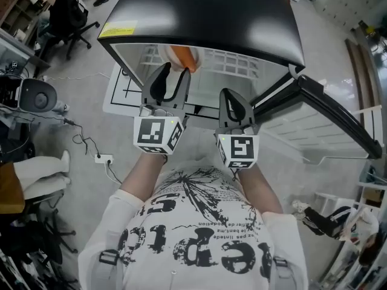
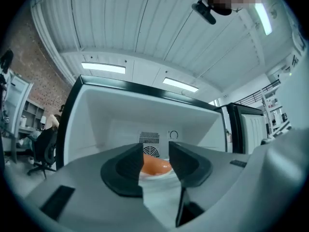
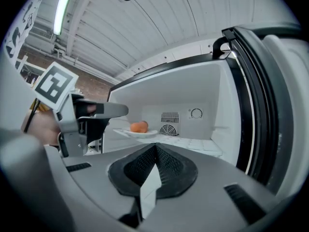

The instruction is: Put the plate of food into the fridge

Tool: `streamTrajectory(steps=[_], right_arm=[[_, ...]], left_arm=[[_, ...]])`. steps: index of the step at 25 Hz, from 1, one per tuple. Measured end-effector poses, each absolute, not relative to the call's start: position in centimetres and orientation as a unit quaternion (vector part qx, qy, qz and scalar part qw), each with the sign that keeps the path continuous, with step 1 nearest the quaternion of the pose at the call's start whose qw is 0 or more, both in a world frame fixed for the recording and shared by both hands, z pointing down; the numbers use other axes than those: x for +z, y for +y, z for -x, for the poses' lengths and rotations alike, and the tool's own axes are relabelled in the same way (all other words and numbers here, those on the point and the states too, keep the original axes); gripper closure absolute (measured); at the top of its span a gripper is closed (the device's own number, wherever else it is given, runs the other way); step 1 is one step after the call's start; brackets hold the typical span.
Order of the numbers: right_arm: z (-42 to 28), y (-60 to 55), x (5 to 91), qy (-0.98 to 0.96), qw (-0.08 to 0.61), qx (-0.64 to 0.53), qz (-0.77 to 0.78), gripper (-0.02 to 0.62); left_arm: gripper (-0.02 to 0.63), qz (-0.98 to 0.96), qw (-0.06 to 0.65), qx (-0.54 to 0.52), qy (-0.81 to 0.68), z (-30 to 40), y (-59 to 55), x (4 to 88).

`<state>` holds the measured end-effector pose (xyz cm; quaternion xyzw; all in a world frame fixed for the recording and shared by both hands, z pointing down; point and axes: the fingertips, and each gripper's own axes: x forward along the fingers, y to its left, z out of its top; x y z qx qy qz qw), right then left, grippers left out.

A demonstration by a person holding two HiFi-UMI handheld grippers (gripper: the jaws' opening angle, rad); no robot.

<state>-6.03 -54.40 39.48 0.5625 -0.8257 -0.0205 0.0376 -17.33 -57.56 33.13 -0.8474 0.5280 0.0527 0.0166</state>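
A white plate (image 3: 140, 133) with an orange piece of food (image 3: 139, 126) sits on the wire shelf (image 1: 236, 62) inside the open fridge (image 1: 199, 11). My left gripper (image 1: 173, 72) reaches into the fridge mouth, its jaws apart and the food (image 1: 184, 58) just past their tips. Along its own jaws (image 2: 155, 149) the food (image 2: 154, 166) and the plate rim (image 2: 159, 175) show through the gap, with neither pad pressing on them. In the right gripper view the left gripper (image 3: 120, 111) ends short of the plate. The right gripper (image 1: 233, 95) hangs beside it outside the fridge, jaws shut (image 3: 155, 148) on nothing.
The fridge door (image 1: 326, 107) stands swung open to the right. A fan grille (image 3: 170, 129) and a dial (image 3: 196, 113) are on the fridge's back wall. On the floor to the left lie a power strip (image 1: 103, 159) and cables. An office chair (image 1: 66, 14) stands at the far left.
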Motion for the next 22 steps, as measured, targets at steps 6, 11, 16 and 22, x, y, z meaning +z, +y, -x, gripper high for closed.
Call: streamTrajectory(steps=[6,11,16,22], right_arm=[[7.2,-54.1,38.2,-0.823,0.016,-0.028,-0.567,0.595],[7.7,-53.6,38.1,-0.819,0.005,-0.025,-0.574,0.595],[7.9,-52.7,38.5,-0.813,-0.006,-0.004,-0.582,0.595],[7.8,-52.3,38.7,-0.811,-0.005,0.004,-0.585,0.595]], left_arm=[[0.598,0.853,0.046,0.017,0.52,17.7,-54.6,34.5],[0.598,0.874,0.03,-0.019,0.484,16.9,-52.9,36.9],[0.598,0.876,0.019,-0.02,0.482,17.3,-52.0,37.8],[0.598,0.872,0.029,-0.016,0.488,18.0,-52.2,37.1]])
